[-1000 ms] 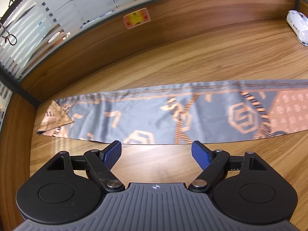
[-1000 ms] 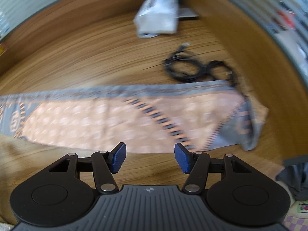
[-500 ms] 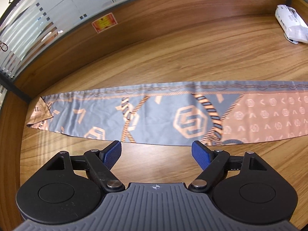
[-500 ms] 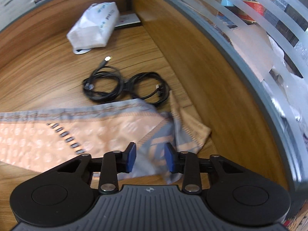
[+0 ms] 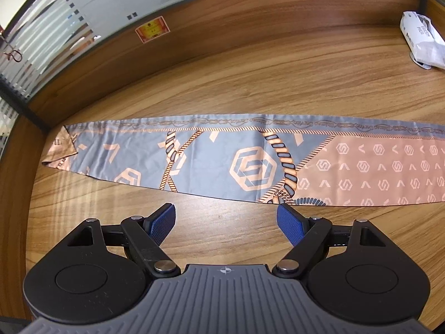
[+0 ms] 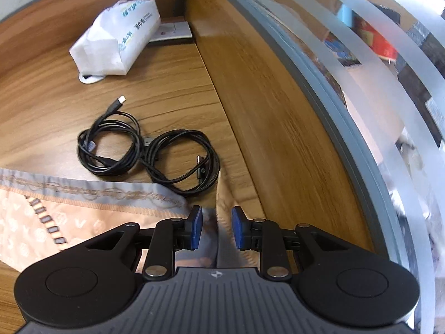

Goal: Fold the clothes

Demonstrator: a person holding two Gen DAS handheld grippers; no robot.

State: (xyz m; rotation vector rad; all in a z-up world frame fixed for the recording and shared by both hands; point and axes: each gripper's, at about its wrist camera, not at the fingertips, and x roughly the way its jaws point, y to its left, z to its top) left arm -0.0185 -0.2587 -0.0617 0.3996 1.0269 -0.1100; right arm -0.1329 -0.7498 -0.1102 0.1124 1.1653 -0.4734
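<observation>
A long grey and orange patterned scarf (image 5: 250, 164) lies folded into a narrow strip across the wooden desk. My left gripper (image 5: 226, 220) is open and empty, just in front of the strip's near edge around its middle. In the right wrist view the scarf's right end (image 6: 91, 211) shows, with a raised fold of cloth (image 6: 222, 217) standing between my right gripper's pads. My right gripper (image 6: 215, 229) is narrowed around that fold, with a small gap still visible between pads and cloth.
Coiled black cables (image 6: 144, 150) lie just beyond the scarf's right end. A white tissue pack (image 6: 116, 36) sits at the back corner and shows in the left wrist view (image 5: 422, 41). Wooden partition walls (image 6: 278, 111) with frosted glass bound the desk.
My right gripper swung right to the scarf's end, moved in over it and narrowed around the raised fold. My left gripper drifted right along the strip, staying open.
</observation>
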